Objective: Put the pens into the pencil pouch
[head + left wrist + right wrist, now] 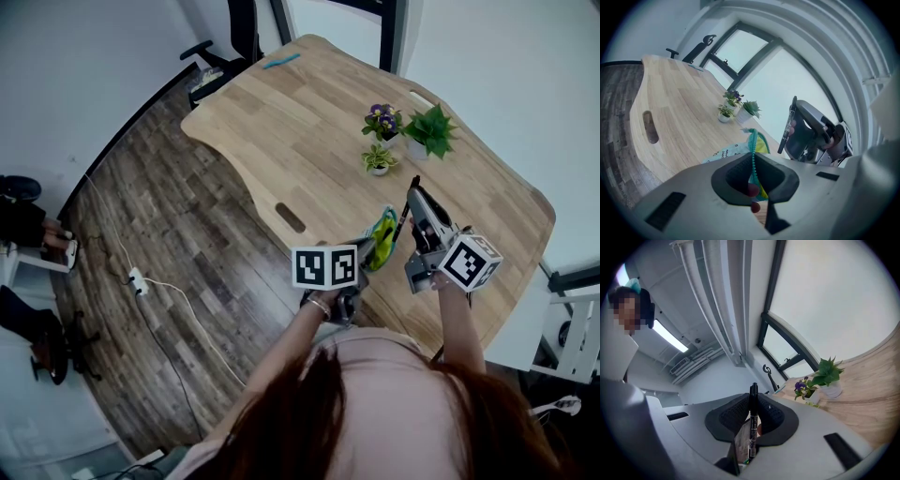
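Note:
My left gripper (753,176) is shut on the teal zipper edge of the pencil pouch (760,143), a yellow-green and light blue bag standing up from the jaws near the table's front edge. I cannot tell if the pouch touches the wood. Just right of it, my right gripper (753,412) is shut on a black pen (752,425) that stands upright between the pads. In the head view this black pen (404,215) hangs beside the pouch (382,238), apart from it. A teal pen (281,60) lies at the table's far left corner.
Three small potted plants (405,133) stand toward the table's far right. The wooden table (281,141) has a slot handle (290,217) at its left edge. A white cable and power strip (137,279) lie on the wood floor to the left.

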